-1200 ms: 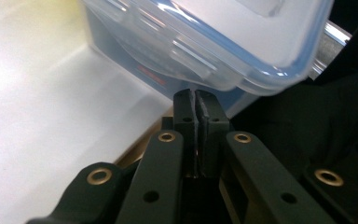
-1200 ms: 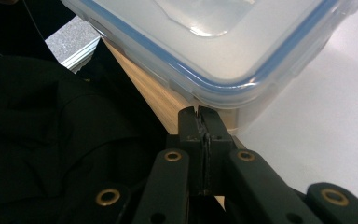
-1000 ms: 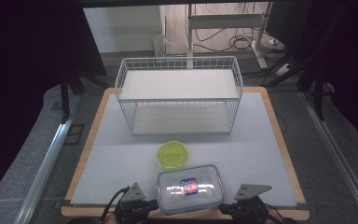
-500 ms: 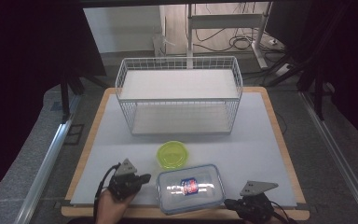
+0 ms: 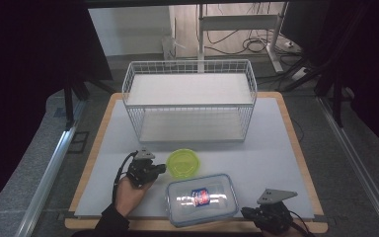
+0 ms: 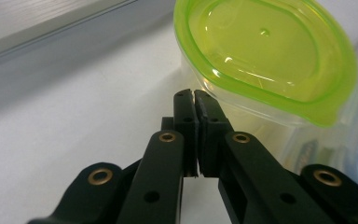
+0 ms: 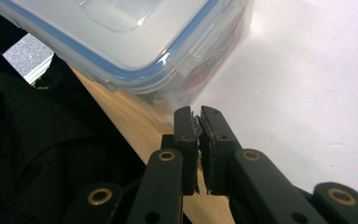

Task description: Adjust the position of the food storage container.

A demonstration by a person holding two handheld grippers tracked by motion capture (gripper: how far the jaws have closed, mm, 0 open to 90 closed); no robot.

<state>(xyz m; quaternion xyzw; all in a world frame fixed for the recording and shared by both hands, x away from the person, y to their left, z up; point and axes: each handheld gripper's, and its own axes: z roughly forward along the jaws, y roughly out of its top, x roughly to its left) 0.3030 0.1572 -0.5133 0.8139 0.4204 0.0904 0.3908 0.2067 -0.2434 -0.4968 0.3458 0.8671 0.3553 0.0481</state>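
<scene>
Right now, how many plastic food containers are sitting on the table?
2. A small round clear container with a green lid sits in front of the white wire basket; a rectangular clear container with a blue-trimmed lid lies at the near edge. None looks hidden.

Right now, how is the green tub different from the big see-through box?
The green-lidded tub is round and small; the clear box is rectangular and larger. The tub's lid is bright yellow-green, while the box's lid is see-through with a blue rim. Something red and blue shows inside the box; nothing can be made out in the tub. The tub sits farther from the person, near the wire basket; the box lies at the near edge. Both are lidded plastic containers resting on the white table.
</scene>
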